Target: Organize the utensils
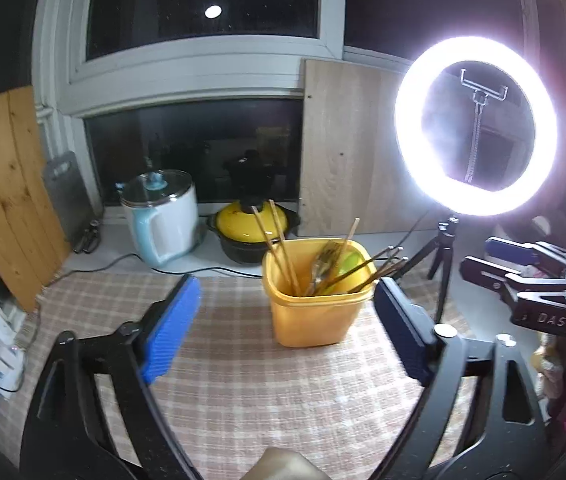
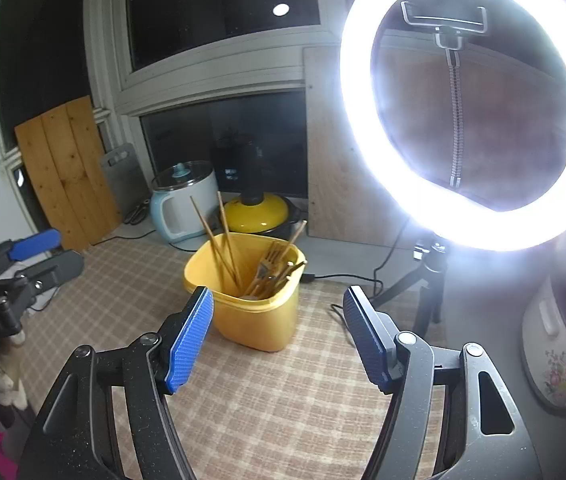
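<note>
A yellow plastic container (image 1: 311, 308) stands on the checked tablecloth (image 1: 243, 380) and holds wooden chopsticks (image 1: 275, 248) and several forks (image 1: 323, 264). It also shows in the right wrist view (image 2: 255, 320), with chopsticks (image 2: 219, 236) and forks (image 2: 271, 260) standing in it. My left gripper (image 1: 283, 320) is open and empty, just in front of the container. My right gripper (image 2: 279, 332) is open and empty, with the container between and just beyond its fingertips. The right gripper shows at the right edge of the left wrist view (image 1: 539, 280); the left gripper shows at the left of the right wrist view (image 2: 23, 264).
A lit ring light on a tripod (image 1: 471, 128) stands right of the container, also close in the right wrist view (image 2: 471, 112). A pale blue electric pot (image 1: 163, 216) and a yellow-lidded black pot (image 1: 255, 228) sit behind. Cables run along the back. A flowered rice cooker (image 2: 559, 344) stands far right.
</note>
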The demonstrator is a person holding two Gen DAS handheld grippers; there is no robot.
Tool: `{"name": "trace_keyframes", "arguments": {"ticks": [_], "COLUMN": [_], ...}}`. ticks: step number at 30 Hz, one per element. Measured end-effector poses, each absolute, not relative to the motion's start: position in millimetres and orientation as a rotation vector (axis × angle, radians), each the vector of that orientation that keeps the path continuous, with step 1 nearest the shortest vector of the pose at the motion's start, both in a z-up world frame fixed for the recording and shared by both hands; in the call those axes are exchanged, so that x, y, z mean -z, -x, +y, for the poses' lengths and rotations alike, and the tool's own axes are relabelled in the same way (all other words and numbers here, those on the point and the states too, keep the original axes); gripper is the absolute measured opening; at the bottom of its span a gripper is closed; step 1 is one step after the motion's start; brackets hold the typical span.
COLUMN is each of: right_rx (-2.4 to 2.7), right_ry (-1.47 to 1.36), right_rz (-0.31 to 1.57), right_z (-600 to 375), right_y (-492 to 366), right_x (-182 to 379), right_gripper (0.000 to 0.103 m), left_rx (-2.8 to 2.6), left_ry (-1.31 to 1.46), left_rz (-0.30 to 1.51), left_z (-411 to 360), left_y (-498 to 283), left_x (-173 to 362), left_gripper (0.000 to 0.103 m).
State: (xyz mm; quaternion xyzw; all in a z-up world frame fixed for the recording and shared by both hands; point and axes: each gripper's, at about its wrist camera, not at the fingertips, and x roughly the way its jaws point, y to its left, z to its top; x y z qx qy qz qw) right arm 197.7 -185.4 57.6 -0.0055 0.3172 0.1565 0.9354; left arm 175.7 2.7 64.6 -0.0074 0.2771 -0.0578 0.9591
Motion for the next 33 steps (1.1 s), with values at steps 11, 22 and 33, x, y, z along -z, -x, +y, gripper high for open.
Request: {"name": "trace_keyframes", "arguments": {"ticks": [11, 22, 33], "right_rx": [-0.289, -0.285, -0.293], "right_ry": [-0.010, -0.024, -0.031], "right_rz": [0.654, 0.667, 0.693], "right_z": [-194, -198, -195], "right_y": [-188, -186, -189], "right_x": [-53, -51, -44], "right_gripper": [0.079, 0.079, 0.079], "left_rx": [0.048, 0.014, -0.018], "left_ry": [-0.064, -0.081, -0.068], "left_rz": [0.555, 0.564, 0.580], "left_z": [-5, -5, -1], "left_y": [-171, -168, -170], "left_x": [-61, -58, -56], "left_gripper": [0.100, 0.101, 0.102]}}
